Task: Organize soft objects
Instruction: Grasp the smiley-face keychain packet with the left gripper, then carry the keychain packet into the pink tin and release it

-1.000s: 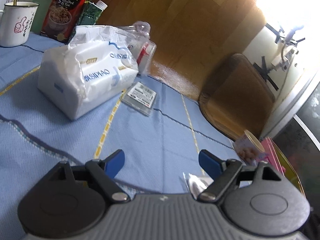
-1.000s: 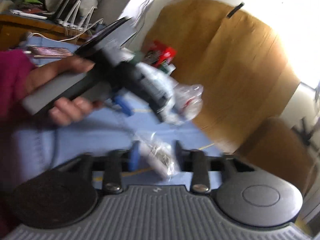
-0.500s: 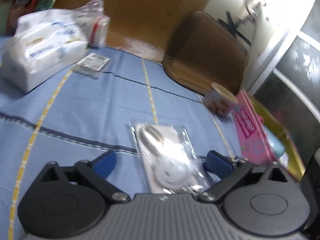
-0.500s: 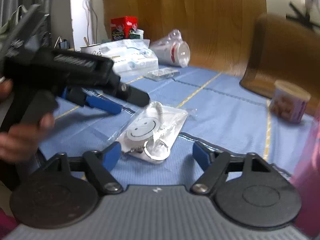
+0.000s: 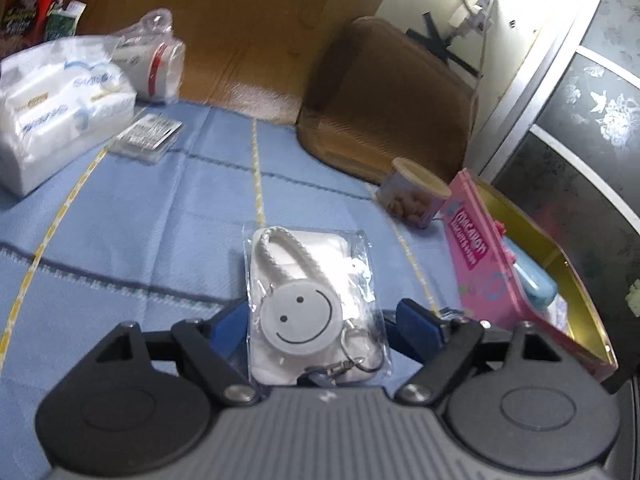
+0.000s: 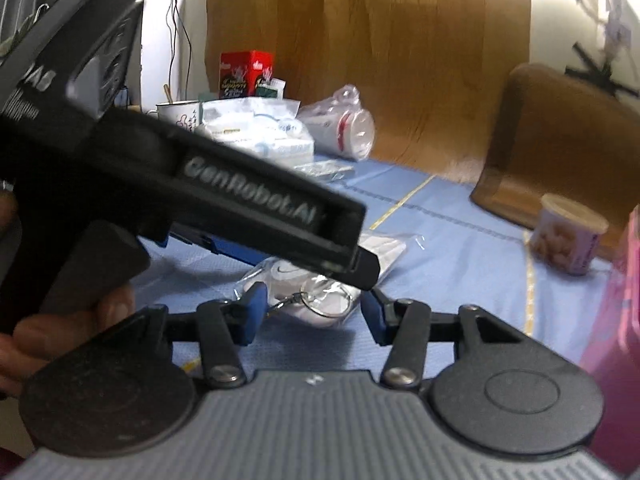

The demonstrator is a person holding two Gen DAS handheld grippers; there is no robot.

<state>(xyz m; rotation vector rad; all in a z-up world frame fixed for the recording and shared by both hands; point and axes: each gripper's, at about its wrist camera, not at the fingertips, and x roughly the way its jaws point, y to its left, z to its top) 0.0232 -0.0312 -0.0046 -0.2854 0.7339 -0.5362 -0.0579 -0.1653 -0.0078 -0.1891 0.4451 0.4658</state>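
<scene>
A clear packet with a white smiley-face keychain (image 5: 298,316) lies on the blue tablecloth (image 5: 160,216). My left gripper (image 5: 320,324) is open, its blue fingers on either side of the packet's near end. In the right wrist view the same packet (image 6: 320,280) lies just beyond my right gripper (image 6: 310,312), which is open. The left gripper's black body (image 6: 200,192) crosses above the packet there and hides part of it. A white tissue pack (image 5: 60,108) sits at the far left.
A pink-lidded tin (image 5: 516,268) stands open at the right table edge with a small snack cup (image 5: 416,196) beside it. A flat labelled packet (image 5: 146,136), bagged cups (image 5: 156,64), a red box (image 5: 32,4) and a mug (image 6: 176,114) stand at the back. A brown chair (image 5: 392,96) is behind the table.
The right gripper let go of the keychain packet and it now lies on the cloth. The left gripper swung right and moved in until its open fingers flank the packet.
</scene>
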